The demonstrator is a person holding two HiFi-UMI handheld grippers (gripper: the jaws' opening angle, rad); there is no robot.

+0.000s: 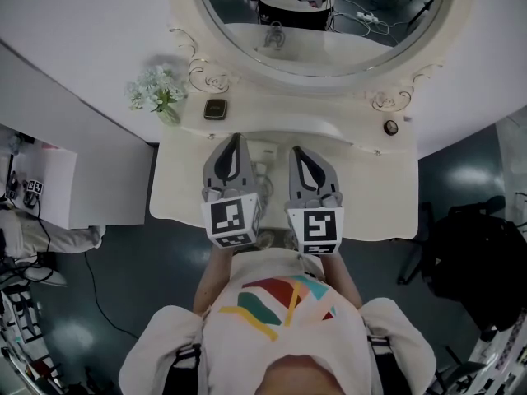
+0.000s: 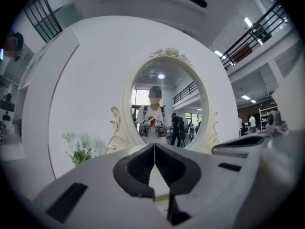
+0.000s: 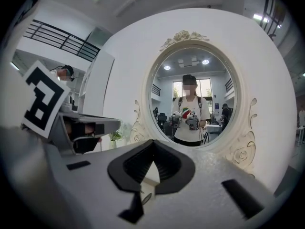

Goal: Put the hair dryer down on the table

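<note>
While vase holds flowers, left tool closed

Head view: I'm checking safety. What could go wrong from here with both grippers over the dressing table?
The left gripper and right gripper, both shut and empty, sit side by side; a sideways move might knock them together. Both point toward the mirror; pushing forward could hit it. The flower vase stands to their left and might tip if swept.

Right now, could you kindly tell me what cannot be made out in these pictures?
- Hair dryer: head view, the left tongs and right tongs cover the middle of the table; unidentifiable.
- Dark square item beside the flowers: head view, too small.
- Table in both gripper views: mostly hidden behind the shut tongs' bodies.
</note>
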